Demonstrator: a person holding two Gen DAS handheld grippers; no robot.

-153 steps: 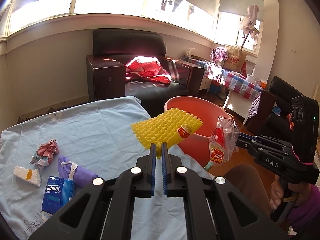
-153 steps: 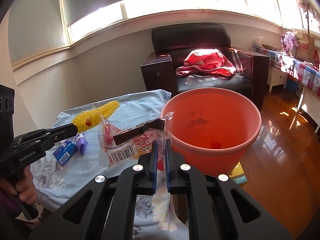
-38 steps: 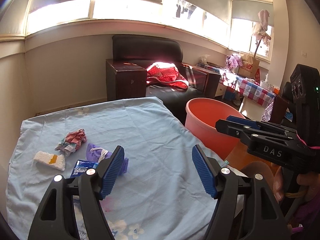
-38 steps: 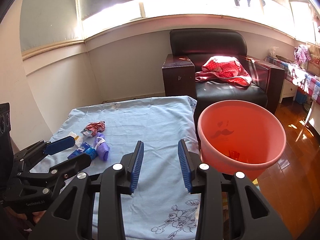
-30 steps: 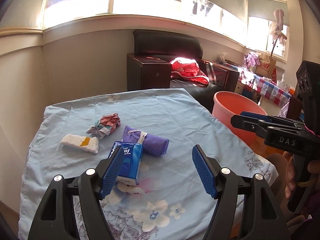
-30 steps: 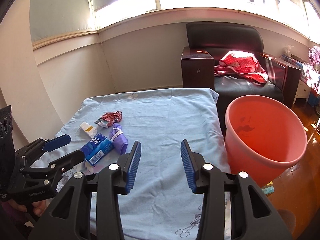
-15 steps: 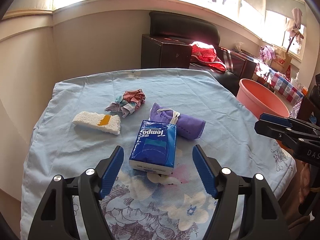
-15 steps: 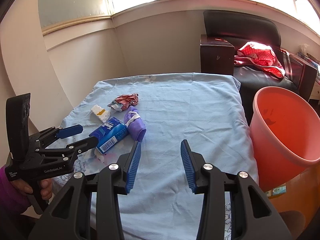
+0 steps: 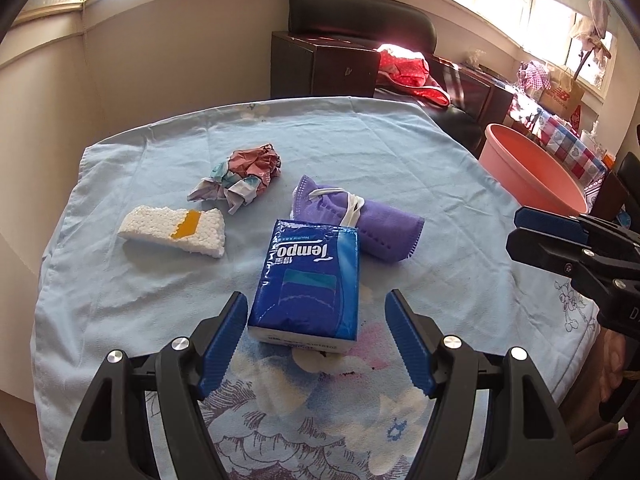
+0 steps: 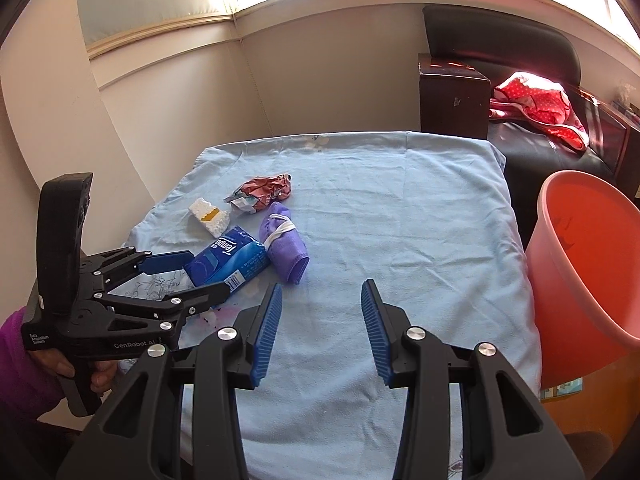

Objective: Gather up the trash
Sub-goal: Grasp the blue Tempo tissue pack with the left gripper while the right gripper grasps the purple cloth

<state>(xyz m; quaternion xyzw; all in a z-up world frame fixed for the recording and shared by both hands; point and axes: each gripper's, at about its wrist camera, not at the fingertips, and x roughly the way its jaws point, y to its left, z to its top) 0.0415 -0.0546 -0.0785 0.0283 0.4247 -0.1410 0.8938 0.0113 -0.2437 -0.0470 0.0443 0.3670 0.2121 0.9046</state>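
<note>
On the blue tablecloth (image 9: 360,140) lie a blue Tempo tissue pack (image 9: 308,276), a rolled purple face mask (image 9: 376,228), a crumpled wrapper (image 9: 248,172) and a white foam piece (image 9: 176,232) with an orange stripe. My left gripper (image 9: 316,300) is open, and the pack's near end sits between its jaws without the pads pressing on it. In the right wrist view the left gripper (image 10: 208,274) straddles the tissue pack (image 10: 228,258). My right gripper (image 10: 320,286) is open and empty over bare cloth, just short of the face mask (image 10: 286,248).
An orange bucket (image 10: 580,260) stands on the floor past the table's right edge. Behind the table is a black armchair (image 10: 500,40) with a red cloth (image 10: 536,100). A beige wall runs close along the table's left and far sides.
The yellow foam net and snack bag held five seconds ago are gone from the jaws, which now stand open. Both grippers swung left from the bucket and sank; the left closed in around the tissue pack.
</note>
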